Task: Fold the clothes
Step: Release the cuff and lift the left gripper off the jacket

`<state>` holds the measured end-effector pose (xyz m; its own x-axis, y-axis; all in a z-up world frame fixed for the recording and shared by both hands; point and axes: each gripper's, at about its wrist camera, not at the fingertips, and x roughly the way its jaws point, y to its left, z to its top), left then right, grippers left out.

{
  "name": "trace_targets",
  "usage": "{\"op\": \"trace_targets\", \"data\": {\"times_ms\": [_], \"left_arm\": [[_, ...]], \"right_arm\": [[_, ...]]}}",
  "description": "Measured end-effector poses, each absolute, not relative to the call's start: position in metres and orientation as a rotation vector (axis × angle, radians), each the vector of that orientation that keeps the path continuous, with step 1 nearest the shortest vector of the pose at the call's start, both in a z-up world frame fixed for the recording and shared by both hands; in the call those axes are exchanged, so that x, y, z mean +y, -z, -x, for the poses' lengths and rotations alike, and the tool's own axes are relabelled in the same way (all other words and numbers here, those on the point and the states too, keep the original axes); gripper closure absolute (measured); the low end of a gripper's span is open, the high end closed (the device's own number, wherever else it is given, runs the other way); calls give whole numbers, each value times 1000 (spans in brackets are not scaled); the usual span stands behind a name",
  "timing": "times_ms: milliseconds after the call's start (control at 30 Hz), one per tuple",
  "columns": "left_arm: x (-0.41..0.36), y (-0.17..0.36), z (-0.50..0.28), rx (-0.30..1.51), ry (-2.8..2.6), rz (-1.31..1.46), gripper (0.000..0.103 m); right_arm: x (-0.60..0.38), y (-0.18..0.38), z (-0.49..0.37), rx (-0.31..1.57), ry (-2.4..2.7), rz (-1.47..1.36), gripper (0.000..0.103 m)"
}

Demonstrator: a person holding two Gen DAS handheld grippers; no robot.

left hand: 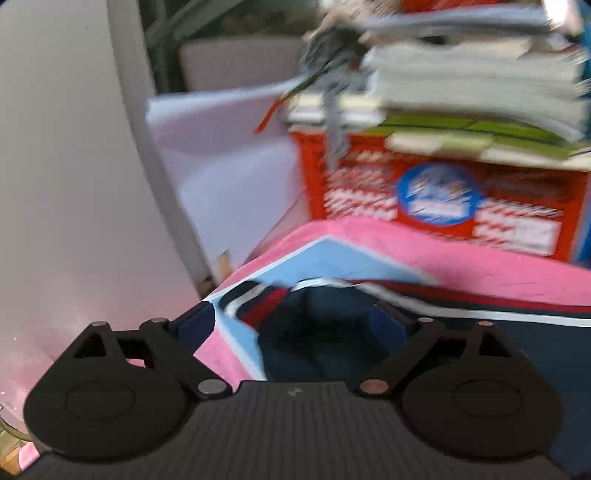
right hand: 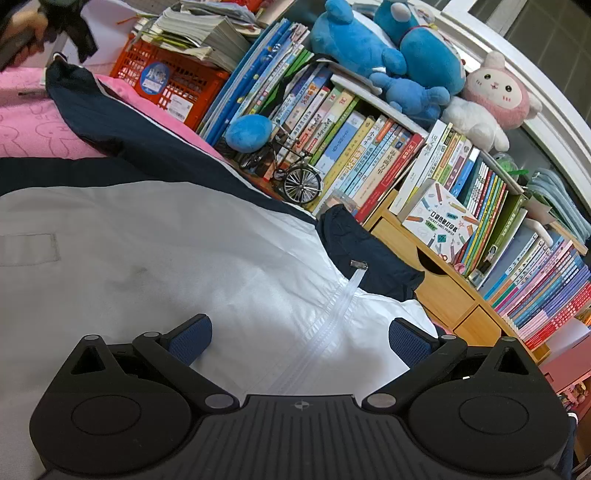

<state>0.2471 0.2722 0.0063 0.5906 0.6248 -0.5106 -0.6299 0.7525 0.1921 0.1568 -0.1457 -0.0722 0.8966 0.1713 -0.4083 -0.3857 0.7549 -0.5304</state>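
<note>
A white and navy jacket (right hand: pixel 147 258) lies spread on a pink sheet (right hand: pixel 29 125), its clear zipper (right hand: pixel 343 295) running toward me. My right gripper (right hand: pixel 301 339) hovers just above the white front panel, open, with the zipper between its blue pads and nothing pinched. A navy sleeve end (right hand: pixel 369 251) lies bunched against the shelf. The left wrist view is blurred. In it my left gripper (left hand: pixel 295 328) stands open over a navy fold with a red, white and navy striped cuff (left hand: pixel 258 302) on a pink and light blue cover (left hand: pixel 332 254). The pads do not press on the cloth.
A red plastic crate (right hand: pixel 173 81) topped with stacked books (right hand: pixel 207 33) stands at the far edge. Book rows (right hand: pixel 351 147), blue plush toys (right hand: pixel 369 48), a pink plush rabbit (right hand: pixel 495 88), a small model bicycle (right hand: pixel 299 177) and wooden drawers (right hand: pixel 443 291) line the right. A white wall (left hand: pixel 55 166) is left.
</note>
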Motion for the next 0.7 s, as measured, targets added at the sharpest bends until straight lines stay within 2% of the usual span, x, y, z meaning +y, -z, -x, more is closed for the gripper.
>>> {"op": "trace_targets", "data": {"times_ms": [300,500,700], "left_arm": [[117,-14,-194,633,-272,-52,6],[19,4,-133,701,-46,-111,3],[-31,24,-90,768,54,-170,0]], "right_arm": [[-156,56,-155,441,-246,567,0],[-203,18,-99,476,-385,329,0],[-231,33,-47,567,-378,159,0]]}}
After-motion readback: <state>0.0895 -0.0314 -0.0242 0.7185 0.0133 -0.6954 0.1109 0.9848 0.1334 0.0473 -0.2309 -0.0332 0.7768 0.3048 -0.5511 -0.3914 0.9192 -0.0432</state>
